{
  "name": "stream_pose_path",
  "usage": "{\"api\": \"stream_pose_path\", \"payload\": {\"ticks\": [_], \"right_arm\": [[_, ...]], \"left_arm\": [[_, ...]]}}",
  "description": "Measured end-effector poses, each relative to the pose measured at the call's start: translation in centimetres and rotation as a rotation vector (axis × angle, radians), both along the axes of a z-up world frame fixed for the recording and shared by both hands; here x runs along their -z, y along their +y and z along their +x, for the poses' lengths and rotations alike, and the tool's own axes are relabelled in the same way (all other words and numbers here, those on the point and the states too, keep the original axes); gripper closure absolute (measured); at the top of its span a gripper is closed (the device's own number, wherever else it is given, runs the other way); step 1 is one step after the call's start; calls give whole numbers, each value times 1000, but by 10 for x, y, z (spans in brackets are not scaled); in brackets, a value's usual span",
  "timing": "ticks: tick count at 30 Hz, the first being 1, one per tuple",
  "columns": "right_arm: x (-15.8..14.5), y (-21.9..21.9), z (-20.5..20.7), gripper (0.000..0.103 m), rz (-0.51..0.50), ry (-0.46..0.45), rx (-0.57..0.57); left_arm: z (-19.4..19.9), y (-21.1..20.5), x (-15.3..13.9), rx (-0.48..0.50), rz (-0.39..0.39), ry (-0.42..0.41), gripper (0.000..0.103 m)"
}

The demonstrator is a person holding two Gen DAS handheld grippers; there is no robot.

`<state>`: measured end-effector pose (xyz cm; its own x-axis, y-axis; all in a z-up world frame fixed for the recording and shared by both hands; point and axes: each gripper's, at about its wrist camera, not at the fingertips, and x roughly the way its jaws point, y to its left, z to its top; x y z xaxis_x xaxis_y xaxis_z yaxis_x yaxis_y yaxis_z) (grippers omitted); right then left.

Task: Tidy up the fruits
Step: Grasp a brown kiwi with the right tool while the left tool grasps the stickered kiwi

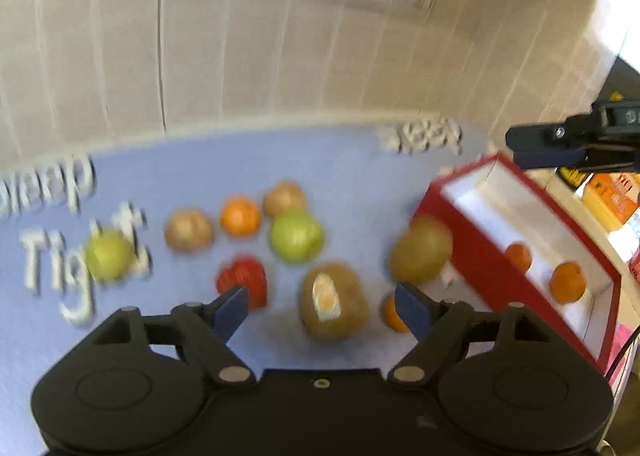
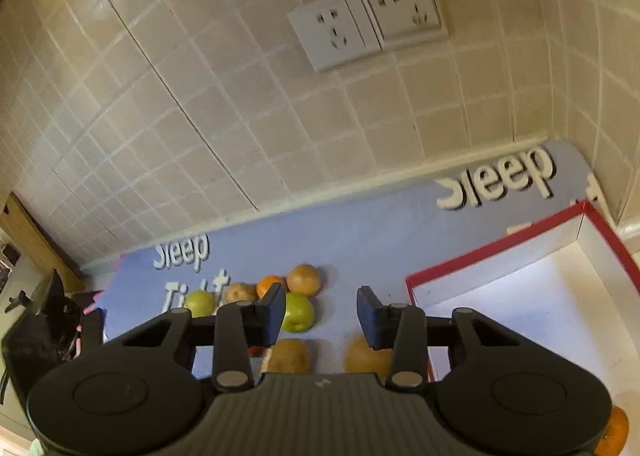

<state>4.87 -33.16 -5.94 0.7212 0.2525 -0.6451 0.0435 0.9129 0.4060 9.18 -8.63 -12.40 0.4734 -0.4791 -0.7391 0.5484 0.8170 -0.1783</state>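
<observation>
Several fruits lie on a blue mat (image 1: 352,176): a brown pear with a sticker (image 1: 334,306), a green apple (image 1: 296,235), a red fruit (image 1: 244,280), an orange (image 1: 240,216), a yellow-green fruit (image 1: 422,250) beside a red box (image 1: 492,268). The box holds two oranges (image 1: 566,282). My left gripper (image 1: 322,306) is open and empty, just above the pear. My right gripper (image 2: 322,316) is open and empty, above the mat near the box's left edge (image 2: 416,284); it also shows in the left wrist view (image 1: 532,148).
A tiled wall (image 2: 280,128) with two sockets (image 2: 368,20) backs the mat. Colourful packages (image 1: 612,196) sit to the right of the box. Dark equipment (image 2: 44,320) stands at the mat's left end. An orange (image 2: 614,434) lies in the box's near corner.
</observation>
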Motion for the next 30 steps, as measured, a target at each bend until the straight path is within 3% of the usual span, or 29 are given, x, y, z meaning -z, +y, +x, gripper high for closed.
{"api": "stream_pose_path", "payload": {"ticks": [3, 7, 10, 13, 18, 27, 30], "right_arm": [[24, 6, 13, 60, -14, 81, -25], [55, 23, 16, 57, 21, 159, -26], [69, 36, 27, 46, 0, 169, 6], [79, 48, 51, 43, -40, 190, 19], [102, 59, 88, 33, -107, 235, 31], [119, 86, 107, 35, -340, 281, 14], [122, 97, 108, 49, -440, 291, 11]], "left_arm": [[9, -10, 24, -13, 21, 63, 12], [20, -20, 43, -21, 48, 61, 12], [26, -32, 48, -8, 52, 49, 13], [32, -45, 54, 6, 57, 71, 29], [34, -47, 64, -7, 54, 98, 34], [26, -51, 64, -17, 59, 82, 39], [24, -49, 64, -37, 49, 85, 39]]}}
